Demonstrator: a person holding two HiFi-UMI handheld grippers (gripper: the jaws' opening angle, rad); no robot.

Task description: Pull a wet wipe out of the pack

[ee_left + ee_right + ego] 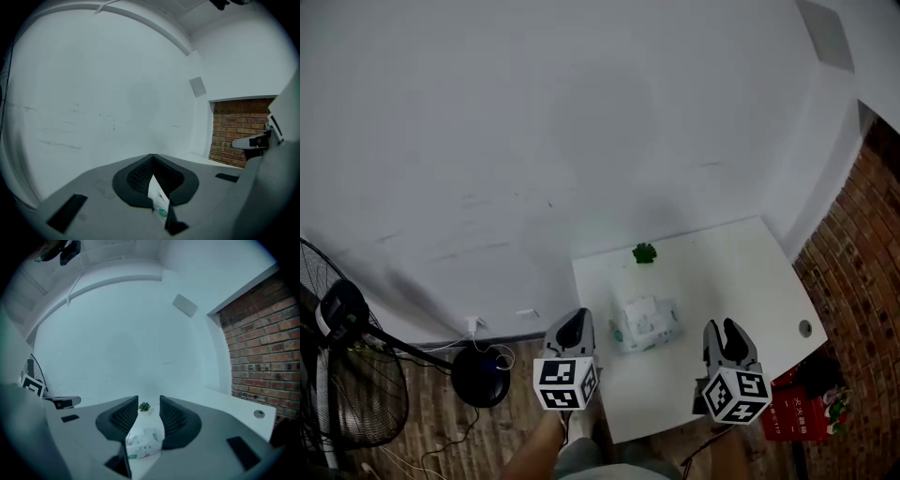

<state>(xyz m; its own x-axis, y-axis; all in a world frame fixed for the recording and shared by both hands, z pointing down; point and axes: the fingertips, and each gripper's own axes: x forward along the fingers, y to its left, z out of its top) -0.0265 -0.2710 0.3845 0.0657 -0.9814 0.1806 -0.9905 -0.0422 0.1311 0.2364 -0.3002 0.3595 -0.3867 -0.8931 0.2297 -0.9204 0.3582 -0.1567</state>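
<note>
The wet wipe pack (645, 323) lies on the white table (741, 272), white with green print. My left gripper (575, 326) hovers at the table's left edge, just left of the pack, its jaws shut and empty. Below its closed tips, the left gripper view shows a sliver of the pack (158, 199) under the left gripper (151, 157). My right gripper (727, 330) hovers over the table to the right of the pack, apart from it. In the right gripper view the right gripper (149, 401) stands open, and the pack (143, 441) shows through the gap.
A small green plant (644, 252) stands at the table's far edge, behind the pack. A round hole (805, 328) sits near the table's right edge. A fan (337, 375) and a black base (480, 375) with cables are on the floor left. A red box (797, 408) and brick wall (862, 262) are right.
</note>
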